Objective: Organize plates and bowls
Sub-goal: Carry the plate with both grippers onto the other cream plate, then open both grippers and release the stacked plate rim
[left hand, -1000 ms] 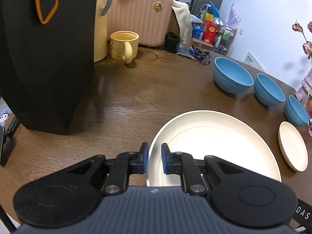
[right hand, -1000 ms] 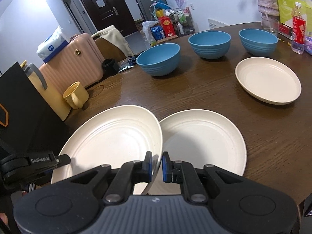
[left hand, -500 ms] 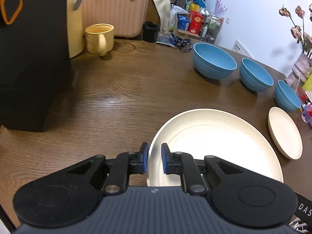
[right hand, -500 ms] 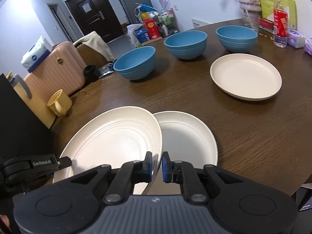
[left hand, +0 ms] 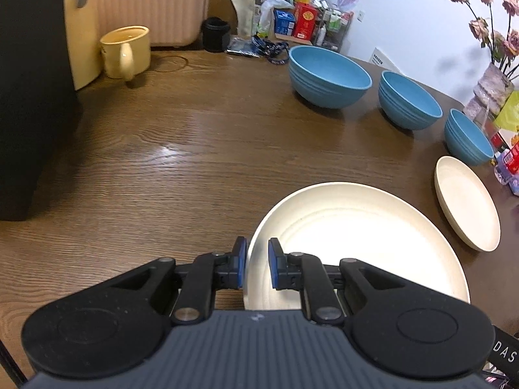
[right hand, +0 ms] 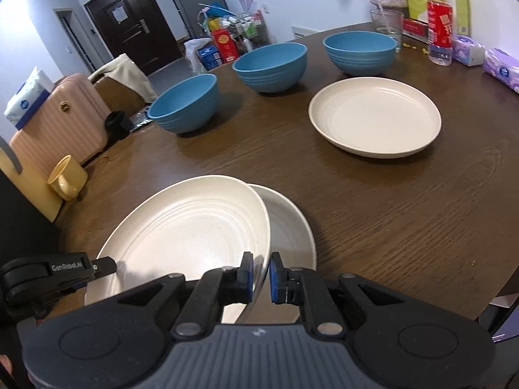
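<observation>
Left tongs [left hand: 256, 267] and right tongs [right hand: 261, 277] both pinch opposite rims of one cream plate [right hand: 191, 230]. It sits tilted, overlapping a second plate [right hand: 288, 230] on the counter [right hand: 405, 210]. Three blue bowls [right hand: 271, 66] stand behind.

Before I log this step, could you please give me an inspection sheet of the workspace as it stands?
Surface: dark wooden table, glare patch in the left wrist view.
Job's things: three blue bowls in a row; one cream plate alone near them; held plate carried tilted over a lower plate that lies on the table.
Clutter: yellow mug, red-labelled bottle, glass, tissue packs, dried flowers in a vase.
Grippers: left gripper and right gripper each clamp opposite rims of the held plate.
Cables: lanyard-like cord at the far edge.
Surroundings: pink suitcase, dark door, shelf of boxes.
</observation>
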